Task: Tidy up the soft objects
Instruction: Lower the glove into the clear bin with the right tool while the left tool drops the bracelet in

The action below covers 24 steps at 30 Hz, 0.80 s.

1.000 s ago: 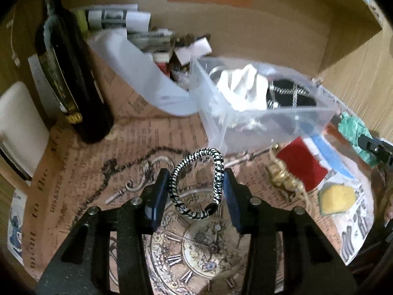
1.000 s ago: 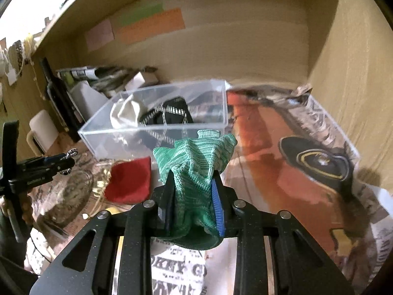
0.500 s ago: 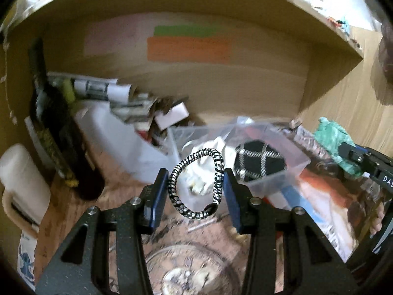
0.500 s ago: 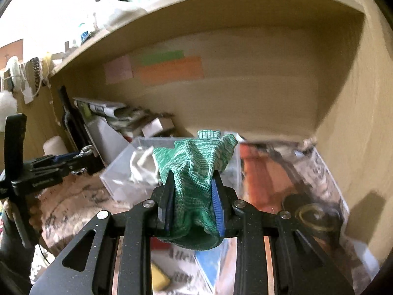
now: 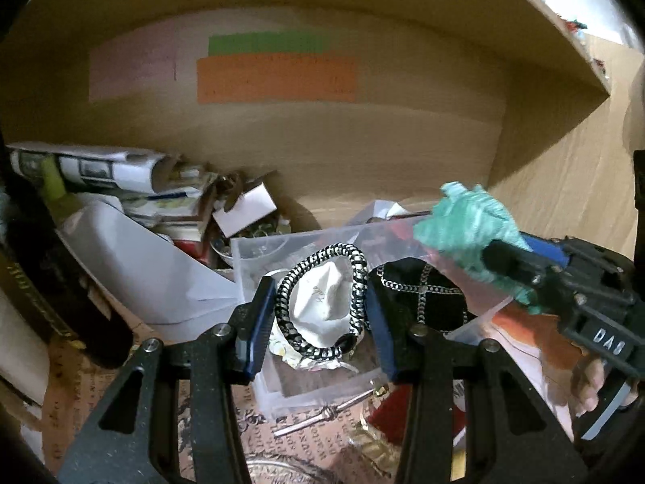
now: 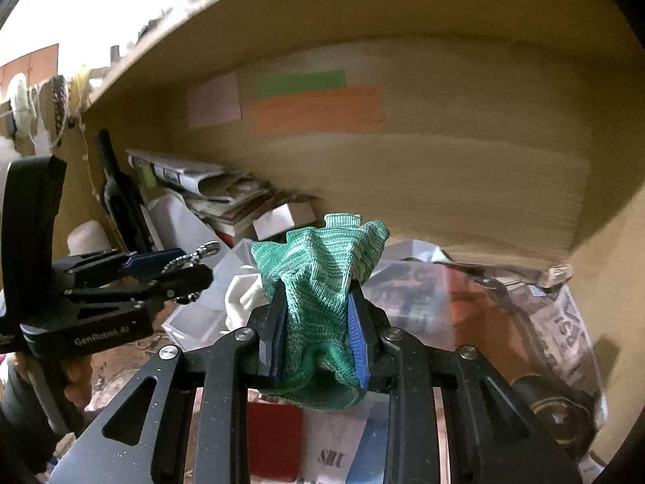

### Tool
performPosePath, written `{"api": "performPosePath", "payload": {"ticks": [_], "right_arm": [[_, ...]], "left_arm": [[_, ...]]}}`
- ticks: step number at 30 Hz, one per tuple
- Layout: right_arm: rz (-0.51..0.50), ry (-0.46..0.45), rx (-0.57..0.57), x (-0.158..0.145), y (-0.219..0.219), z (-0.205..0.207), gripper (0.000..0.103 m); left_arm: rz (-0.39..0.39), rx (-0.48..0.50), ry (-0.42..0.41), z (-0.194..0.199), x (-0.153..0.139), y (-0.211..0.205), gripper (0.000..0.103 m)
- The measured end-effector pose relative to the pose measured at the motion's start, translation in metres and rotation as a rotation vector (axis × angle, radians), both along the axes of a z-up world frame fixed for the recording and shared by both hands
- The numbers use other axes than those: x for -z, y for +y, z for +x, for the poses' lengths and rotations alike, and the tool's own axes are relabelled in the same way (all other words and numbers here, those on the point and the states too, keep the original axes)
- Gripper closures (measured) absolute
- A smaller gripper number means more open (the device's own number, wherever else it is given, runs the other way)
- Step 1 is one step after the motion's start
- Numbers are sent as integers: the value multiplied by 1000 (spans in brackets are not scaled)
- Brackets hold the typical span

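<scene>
My left gripper (image 5: pixel 320 314) is shut on a black-and-white braided band (image 5: pixel 322 306) and holds it above the near end of a clear plastic bin (image 5: pixel 322 393). The bin holds a white cloth (image 5: pixel 326 302) and a black cloth with a chain pattern (image 5: pixel 423 302). My right gripper (image 6: pixel 318 330) is shut on a green knitted cloth (image 6: pixel 318 266). In the left wrist view the green cloth (image 5: pixel 467 226) hangs over the bin's right side. The left gripper also shows in the right wrist view (image 6: pixel 177 270), at the left.
A dark bottle (image 5: pixel 48 282) stands at the left. Rolled papers, books and a small box (image 5: pixel 246 209) pile at the back left. A red cloth (image 6: pixel 274 439) and printed papers lie on the shelf floor. A wooden back wall and side wall (image 5: pixel 564 185) close in.
Both grippers rose and moved forward toward the bin with their loads. The braided band now hangs over the bin, and the green cloth has moved over its right side.
</scene>
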State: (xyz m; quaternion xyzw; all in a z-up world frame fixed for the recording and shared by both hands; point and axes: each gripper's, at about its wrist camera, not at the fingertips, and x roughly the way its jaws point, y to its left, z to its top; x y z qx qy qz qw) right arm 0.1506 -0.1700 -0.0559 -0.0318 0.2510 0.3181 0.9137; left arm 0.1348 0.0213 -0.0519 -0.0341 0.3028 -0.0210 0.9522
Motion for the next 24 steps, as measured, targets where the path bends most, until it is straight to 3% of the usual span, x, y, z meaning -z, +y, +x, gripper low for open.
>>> {"api": "performPosePath", "payload": {"ticks": [14, 20, 24], "right_arm": [[-116, 112, -38, 42, 30, 36, 79], [-140, 124, -37, 45, 29, 38, 76], [-163, 124, -33, 46, 33, 38, 65]], "left_arm": [[-6, 32, 127, 42, 40, -2, 59], [-2, 41, 148, 46, 47, -4, 48], [-7, 34, 143, 43, 44, -3, 43]]}}
